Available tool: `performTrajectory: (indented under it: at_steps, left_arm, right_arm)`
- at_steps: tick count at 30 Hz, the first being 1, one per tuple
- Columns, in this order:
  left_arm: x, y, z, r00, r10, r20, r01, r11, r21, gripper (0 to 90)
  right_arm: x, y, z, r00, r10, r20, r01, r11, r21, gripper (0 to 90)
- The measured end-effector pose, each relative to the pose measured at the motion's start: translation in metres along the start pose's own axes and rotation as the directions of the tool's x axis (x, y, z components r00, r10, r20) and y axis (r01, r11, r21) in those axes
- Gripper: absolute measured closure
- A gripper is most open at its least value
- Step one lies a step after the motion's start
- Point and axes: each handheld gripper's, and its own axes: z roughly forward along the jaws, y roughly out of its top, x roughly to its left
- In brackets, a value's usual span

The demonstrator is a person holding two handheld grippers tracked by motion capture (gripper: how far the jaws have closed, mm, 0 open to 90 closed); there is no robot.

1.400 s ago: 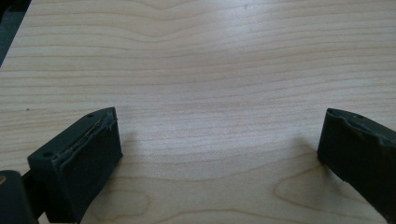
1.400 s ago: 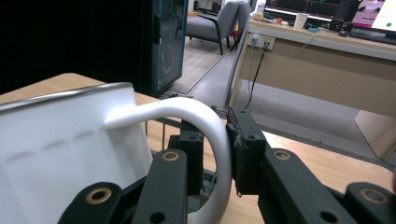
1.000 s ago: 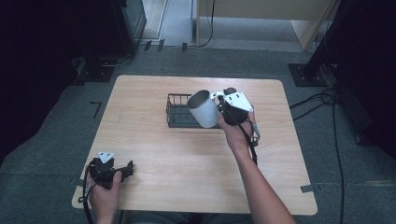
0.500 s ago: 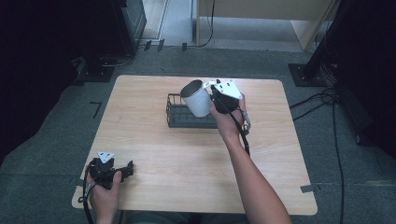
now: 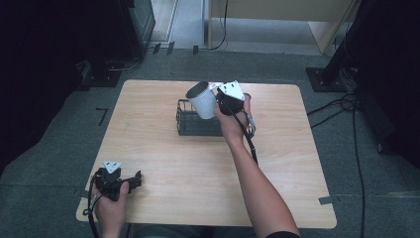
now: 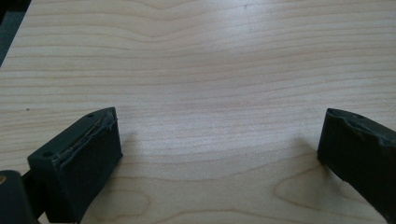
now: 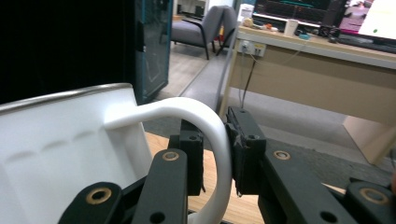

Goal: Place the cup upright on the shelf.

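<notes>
At the near edge of the pale wood tabletop [image 5: 198, 173], the person's left hand [image 5: 110, 203] rests the left claw [image 5: 130, 180] low over bare boards — its jaws stand wide apart with nothing between them, as the left gripper view shows plainly.

Farther out, past mid-table, the right arm reaches forward and the right claw [image 7: 217, 154] holds a white mug [image 5: 203, 100] aloft, tilted, directly above a dark wire rack [image 5: 190, 124] that sits on the wood. The right gripper view shows the hold: the two black jaws are clamped on the mug's looped handle [image 7: 205, 121], one pad inside the loop and one outside, with the cup body hanging to the side.

By its smooth, slightly dimpled white wall and its thin metallic rim [image 7: 60, 95], the mug looks like enamelled metal rather than ceramic — likely light and rigid, and prone to chipping if knocked against the rack's wires. Its glossy surface looks slick, and a pinch on the narrow handle leaves the body free to swing about the pads, so the weight hanging off to one side may twist it in the grip. The handle seems the surest place to take it; the wide round wall looks too broad for these jaws.

Beyond the tabletop lies grey floor, with cables trailing.
</notes>
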Motion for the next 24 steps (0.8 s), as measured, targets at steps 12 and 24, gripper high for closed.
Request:
performTrajectory:
  at_steps: [12,24]
  left_arm:
    - [0.000,0.000,0.000,1.0000,-0.001,0.000,0.001,1.0000,0.000,0.0]
    - [0.000,0.000,0.000,1.0000,-0.002,0.000,0.002,1.0000,-0.001,0.0]
  right_arm:
    - [0.007,-0.018,0.009,0.9966,0.011,0.081,-0.012,1.000,0.005,76.6]
    - [-0.002,-0.045,-0.006,0.9999,0.008,-0.011,-0.007,0.999,0.044,73.9]
